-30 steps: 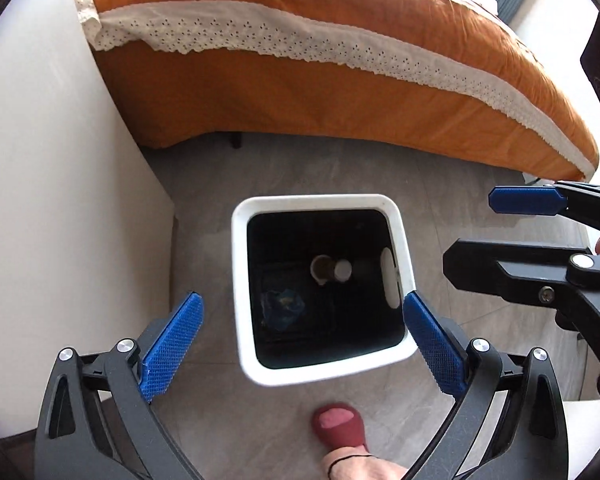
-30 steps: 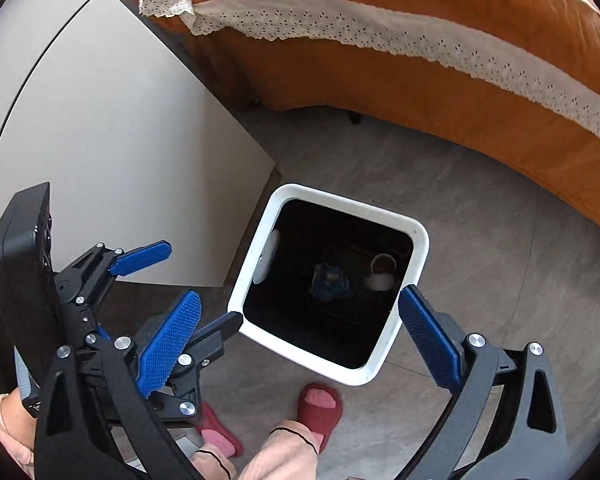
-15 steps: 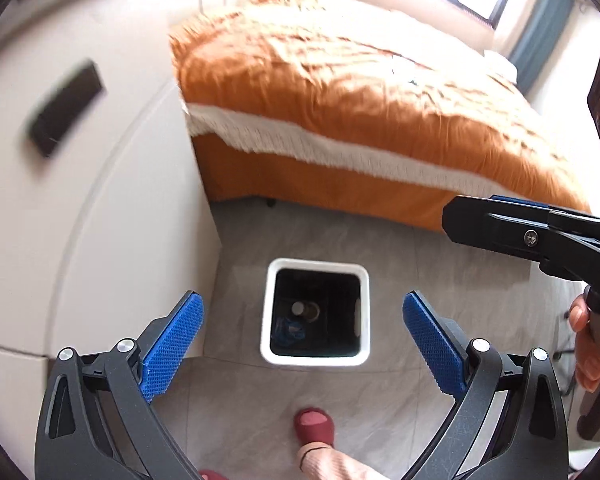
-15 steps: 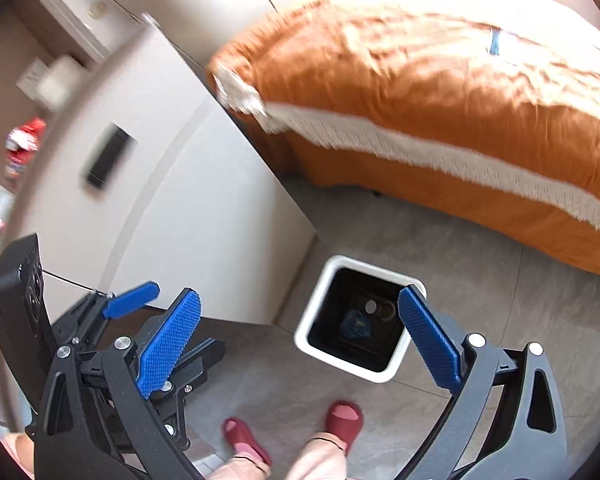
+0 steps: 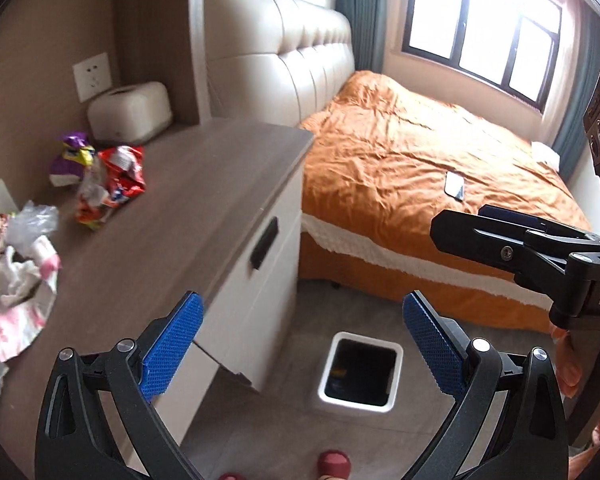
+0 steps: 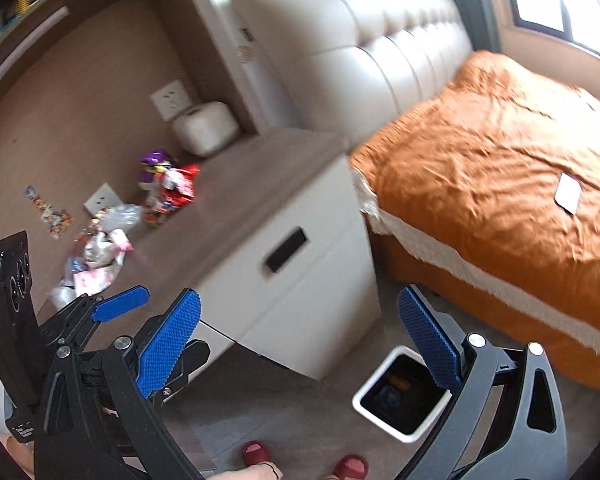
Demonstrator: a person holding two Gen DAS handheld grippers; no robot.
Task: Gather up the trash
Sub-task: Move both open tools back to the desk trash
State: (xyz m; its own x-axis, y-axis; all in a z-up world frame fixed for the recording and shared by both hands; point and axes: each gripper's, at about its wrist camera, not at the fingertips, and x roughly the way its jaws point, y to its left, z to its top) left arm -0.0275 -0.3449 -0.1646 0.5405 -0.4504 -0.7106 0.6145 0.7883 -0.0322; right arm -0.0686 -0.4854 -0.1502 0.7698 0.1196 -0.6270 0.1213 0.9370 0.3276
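A white square trash bin (image 5: 360,374) stands on the grey floor beside the nightstand; it also shows in the right wrist view (image 6: 400,400), with dark items inside. Trash lies on the nightstand top: a red snack wrapper (image 5: 118,178), a purple wrapper (image 5: 72,156) and crumpled clear and white wrappers (image 5: 20,248); they also show in the right wrist view (image 6: 168,192). My left gripper (image 5: 300,344) is open and empty, high above the bin. My right gripper (image 6: 300,344) is open and empty, also high above the floor.
The white nightstand (image 5: 256,280) with a wood top has a black drawer handle (image 5: 264,242). A white tissue box (image 5: 130,112) sits at its back. The orange bed (image 5: 420,168) lies to the right with a phone (image 5: 455,186) on it. My feet in red slippers (image 6: 352,468) are below.
Both grippers have risen and tilted up from right over the bin. The bin now looks small and low, and the nightstand top with its trash has come into view.
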